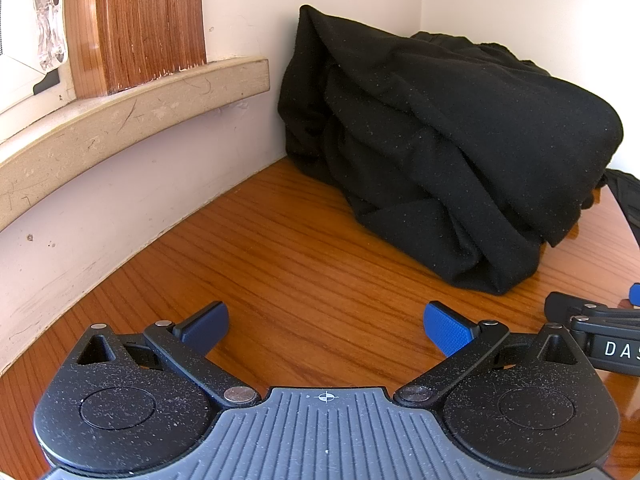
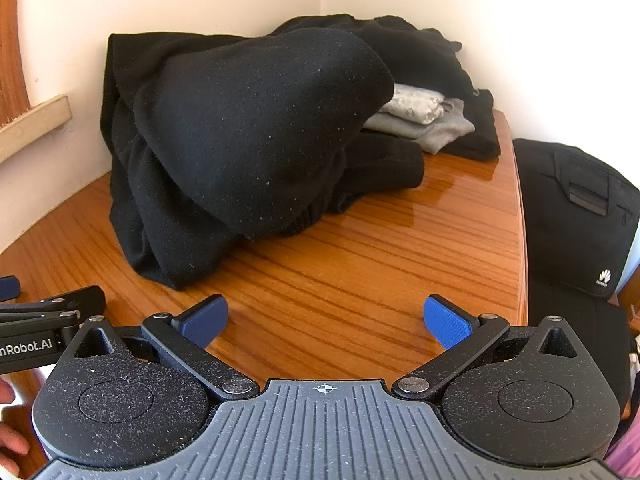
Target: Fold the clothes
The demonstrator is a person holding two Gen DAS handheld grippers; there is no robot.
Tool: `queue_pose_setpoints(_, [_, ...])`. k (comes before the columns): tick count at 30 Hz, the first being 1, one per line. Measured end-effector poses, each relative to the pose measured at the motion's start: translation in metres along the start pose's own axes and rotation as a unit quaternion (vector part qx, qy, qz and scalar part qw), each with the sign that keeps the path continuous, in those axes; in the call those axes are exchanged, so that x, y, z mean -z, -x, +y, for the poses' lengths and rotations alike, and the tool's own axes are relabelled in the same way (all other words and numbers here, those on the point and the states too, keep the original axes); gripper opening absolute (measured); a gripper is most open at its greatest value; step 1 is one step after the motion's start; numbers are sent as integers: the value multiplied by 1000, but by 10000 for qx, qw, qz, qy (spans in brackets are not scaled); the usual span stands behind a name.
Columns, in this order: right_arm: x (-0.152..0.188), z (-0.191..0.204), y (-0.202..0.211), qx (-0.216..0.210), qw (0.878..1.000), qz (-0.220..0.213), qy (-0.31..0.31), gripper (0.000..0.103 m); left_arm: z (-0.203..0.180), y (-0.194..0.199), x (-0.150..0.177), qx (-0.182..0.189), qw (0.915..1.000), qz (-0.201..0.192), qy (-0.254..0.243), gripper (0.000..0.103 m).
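Black fleece-like cloth makes up the task's thing: a bulky dark garment heaped in the far corner of the bench, its back against both walls and its front folds resting on the wood. It is crumpled, not laid flat, and no collar, cuff or sleeve end can be told apart in either view. Judged from the deep, rounded folds, it is soft, fairly thick and of moderate weight; it should drape and sag when lifted, with no risk of breakage and little of slipping from ribbed pads. The best hold appears to be the loose lower edge nearest the grippers, or the hanging flap on the right side of the heap in the left wrist view; a pinch into the rounded top would likely gather several layers at once. Left gripper and right gripper both hover above bare wood short of the heap, side by side, jaws spread wide and nothing between them. Behind the heap lie a small stack of folded grey clothes and further dark clothing. Bench surface is glossy varnished wood, clean and smooth, so cloth should slide on it easily. Walls are pale plaster; a worn ledge runs along the left wall, and a black laptop bag stands off the right edge.
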State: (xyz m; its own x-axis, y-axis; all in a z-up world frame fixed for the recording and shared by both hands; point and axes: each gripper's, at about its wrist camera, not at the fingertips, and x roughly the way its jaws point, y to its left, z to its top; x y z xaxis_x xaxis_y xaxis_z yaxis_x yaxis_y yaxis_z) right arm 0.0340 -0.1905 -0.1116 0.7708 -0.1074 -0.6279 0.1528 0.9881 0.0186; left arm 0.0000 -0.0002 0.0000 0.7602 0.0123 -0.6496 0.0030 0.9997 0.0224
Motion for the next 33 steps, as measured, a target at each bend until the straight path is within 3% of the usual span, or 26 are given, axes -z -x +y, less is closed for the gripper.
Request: queue_pose_setpoints(33, [0,1,0,6,10000,3,6,103,-1,-1,0,10,10000,-2,7,103])
